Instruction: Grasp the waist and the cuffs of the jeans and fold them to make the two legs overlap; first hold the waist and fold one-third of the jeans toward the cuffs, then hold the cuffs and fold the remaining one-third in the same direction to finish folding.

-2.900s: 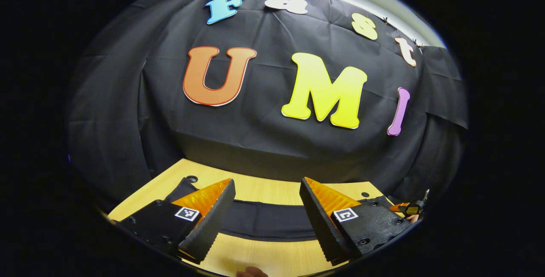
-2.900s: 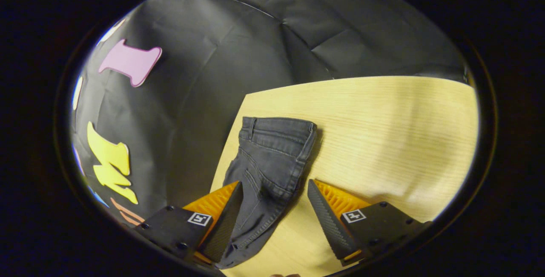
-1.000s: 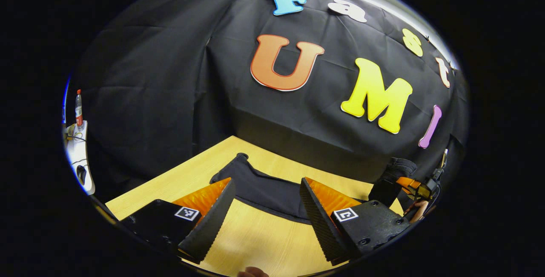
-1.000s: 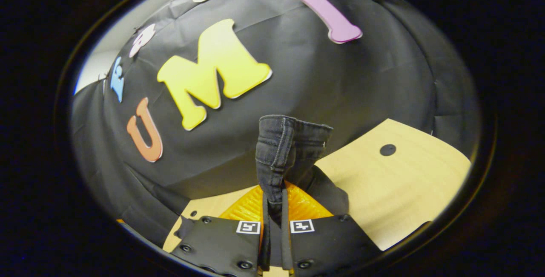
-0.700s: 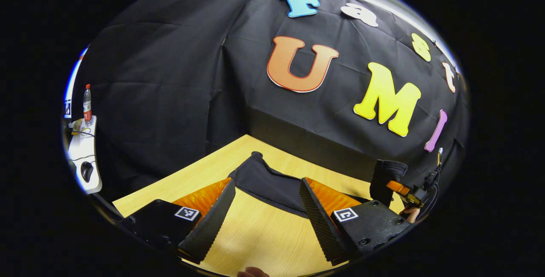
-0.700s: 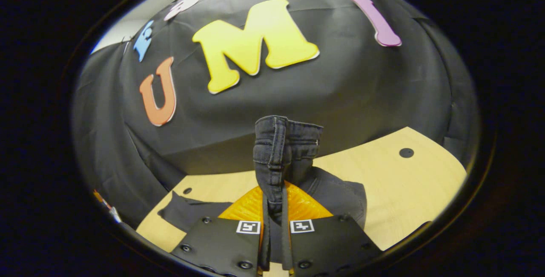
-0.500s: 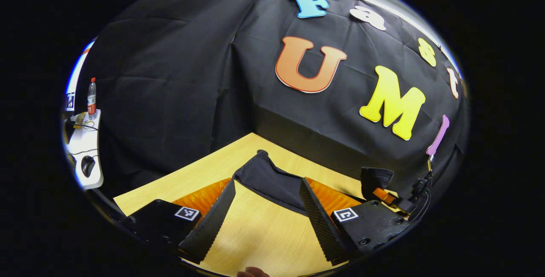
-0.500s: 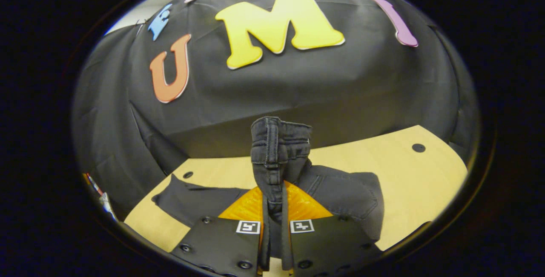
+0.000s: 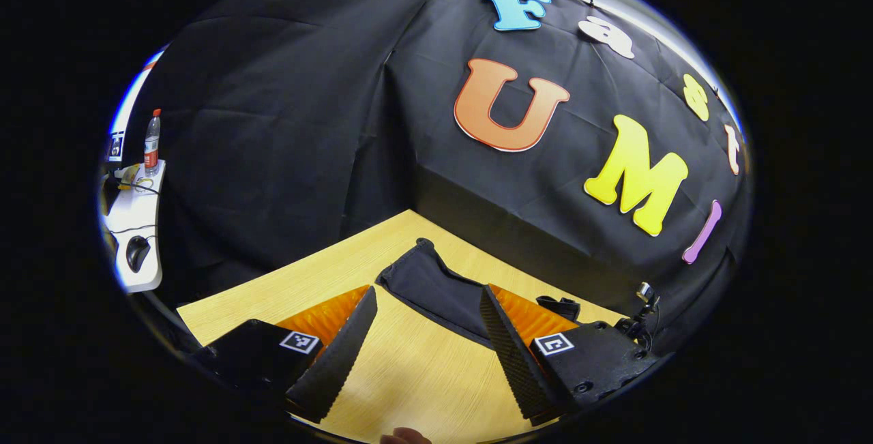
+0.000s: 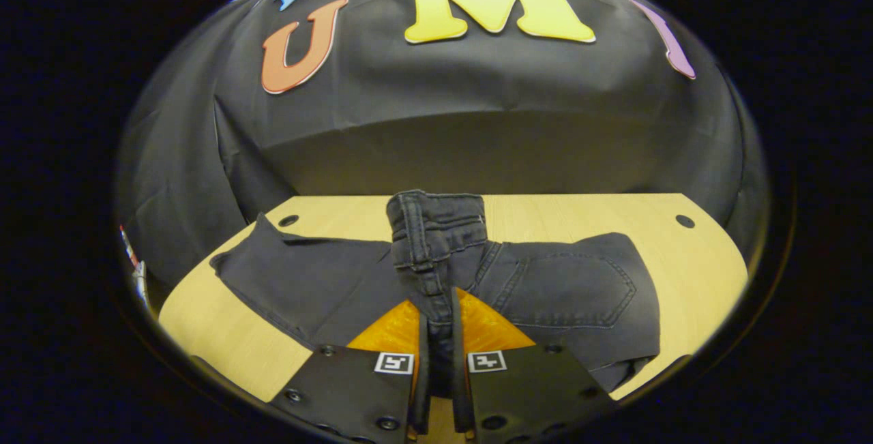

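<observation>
Two round holes mark the pale wooden table (image 10: 668,260), backed by black cloth; dark grey denim jeans (image 10: 559,294) sprawl across it. The right gripper (image 10: 436,335) pinches their waistband; the left gripper (image 9: 426,335) gapes over bare wood beside a cuff.

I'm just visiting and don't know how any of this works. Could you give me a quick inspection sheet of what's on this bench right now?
Surface: pale wooden table with small round holes near its far corners.
Job's things: dark jeans lie across the table; the waist is pinched and lifted, and the legs lie flat.
Clutter: nothing seen on the table.
Grippers: right gripper shut on the waist; left gripper open, its fingers either side of bare table near the legs.
Cables: a dark cable on the right gripper, seen in the left gripper view.
Surroundings: black cloth wall; a white side desk with a bottle and a mouse.
</observation>
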The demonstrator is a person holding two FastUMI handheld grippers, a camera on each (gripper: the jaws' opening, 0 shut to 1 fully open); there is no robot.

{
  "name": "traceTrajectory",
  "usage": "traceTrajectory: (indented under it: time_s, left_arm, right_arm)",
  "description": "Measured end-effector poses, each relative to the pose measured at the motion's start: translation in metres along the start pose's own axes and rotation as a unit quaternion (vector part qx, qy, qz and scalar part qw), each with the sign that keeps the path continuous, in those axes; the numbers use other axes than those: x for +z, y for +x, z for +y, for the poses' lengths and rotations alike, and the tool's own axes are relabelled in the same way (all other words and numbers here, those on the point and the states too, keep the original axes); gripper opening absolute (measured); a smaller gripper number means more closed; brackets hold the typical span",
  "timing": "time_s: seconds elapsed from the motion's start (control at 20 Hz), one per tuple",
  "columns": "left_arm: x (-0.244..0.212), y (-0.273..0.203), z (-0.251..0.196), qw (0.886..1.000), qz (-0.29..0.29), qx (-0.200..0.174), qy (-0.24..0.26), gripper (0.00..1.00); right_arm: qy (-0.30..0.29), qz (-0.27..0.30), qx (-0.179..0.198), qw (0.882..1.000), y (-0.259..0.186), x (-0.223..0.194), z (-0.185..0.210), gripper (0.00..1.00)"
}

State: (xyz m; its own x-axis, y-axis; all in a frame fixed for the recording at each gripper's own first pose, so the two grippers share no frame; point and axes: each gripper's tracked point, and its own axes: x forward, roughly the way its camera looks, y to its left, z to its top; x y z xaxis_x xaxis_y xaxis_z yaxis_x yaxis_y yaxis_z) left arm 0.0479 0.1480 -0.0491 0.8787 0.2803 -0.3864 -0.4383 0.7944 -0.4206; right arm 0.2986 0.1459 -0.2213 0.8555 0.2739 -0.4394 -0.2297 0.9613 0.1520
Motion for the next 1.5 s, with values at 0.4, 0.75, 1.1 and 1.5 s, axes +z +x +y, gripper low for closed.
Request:
traceTrajectory:
  time_s: [0.4, 0.75, 1.1, 1.5]
  left_arm:
    - [-0.008, 0.019, -0.003, 1.000, 0.016, -0.006, -0.019, 0.98]
    - [-0.063, 0.084, -0.009, 0.976, 0.115, -0.028, -0.183, 0.99]
    - [-0.083, 0.146, 0.000, 0.950, 0.142, -0.017, -0.278, 0.99]
    - [-0.112, 0.189, 0.013, 0.924, 0.187, -0.009, -0.334, 0.99]
  right_arm:
    - [-0.008, 0.024, 0.039, 0.999, -0.009, -0.013, 0.019, 0.53]
    - [-0.025, -0.044, 0.065, 0.997, -0.054, 0.049, 0.013, 0.94]
    - [-0.024, -0.108, 0.030, 0.993, -0.129, 0.122, -0.069, 1.00]
    - [-0.025, -0.178, -0.052, 0.982, -0.212, 0.201, -0.173, 0.96]
